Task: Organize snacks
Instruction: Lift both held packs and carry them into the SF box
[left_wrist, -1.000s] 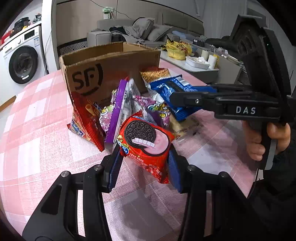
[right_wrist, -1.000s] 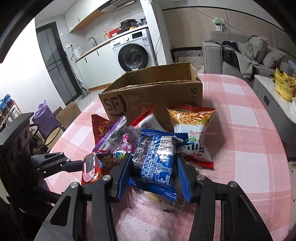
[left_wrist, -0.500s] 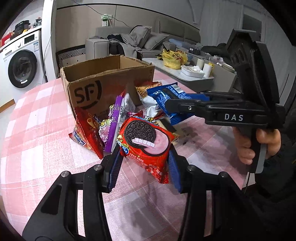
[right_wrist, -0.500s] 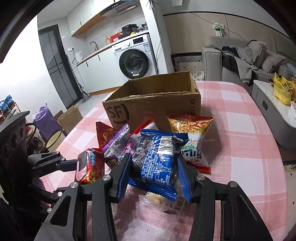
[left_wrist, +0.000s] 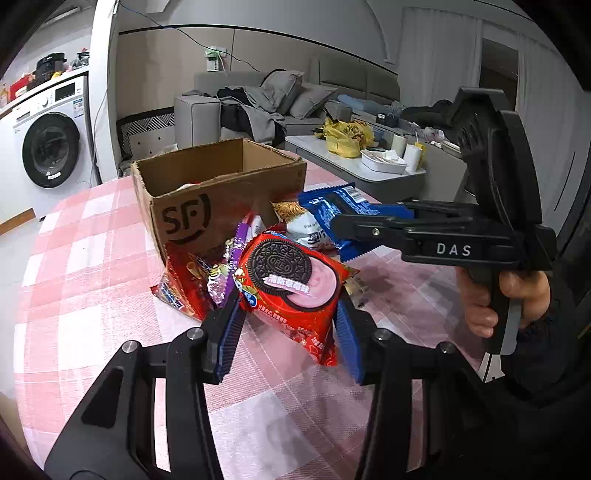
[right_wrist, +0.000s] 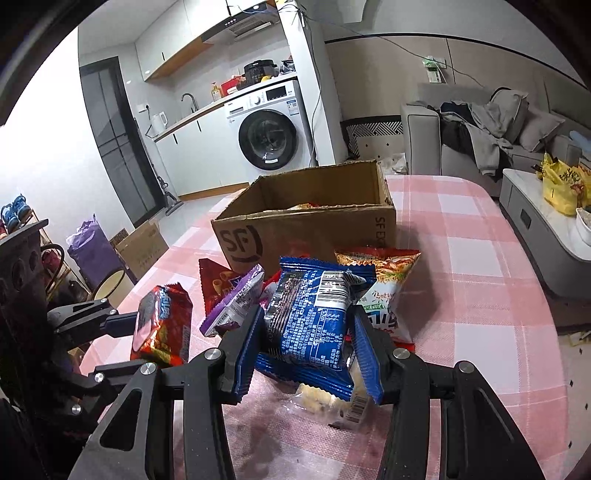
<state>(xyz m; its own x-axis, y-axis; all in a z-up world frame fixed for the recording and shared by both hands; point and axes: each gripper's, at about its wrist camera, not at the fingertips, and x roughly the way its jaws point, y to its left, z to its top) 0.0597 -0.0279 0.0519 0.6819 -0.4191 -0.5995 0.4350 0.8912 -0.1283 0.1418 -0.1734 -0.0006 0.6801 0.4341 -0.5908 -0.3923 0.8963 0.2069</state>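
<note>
My left gripper (left_wrist: 286, 328) is shut on a red Oreo packet (left_wrist: 291, 280), held above the pink checked table. The same Oreo packet (right_wrist: 162, 323) shows at the left of the right wrist view. My right gripper (right_wrist: 308, 352) is shut on a blue snack packet (right_wrist: 314, 317), also lifted; that blue packet (left_wrist: 332, 214) and the right gripper's arm appear to the right in the left wrist view. An open cardboard box (left_wrist: 218, 195) marked SF stands behind the snack pile; the box (right_wrist: 310, 225) has some packets inside.
Loose packets lie in front of the box: a purple one (right_wrist: 232, 302), a red one (left_wrist: 184, 284), a noodle snack bag (right_wrist: 384, 291) and a clear packet (right_wrist: 325, 400) on the table. A low white table (right_wrist: 539, 218) stands to the right, a washing machine (right_wrist: 269, 129) behind.
The left gripper has risen with the Oreo packet, so the box's inside now shows. The right gripper with the blue packet has hardly moved.
</note>
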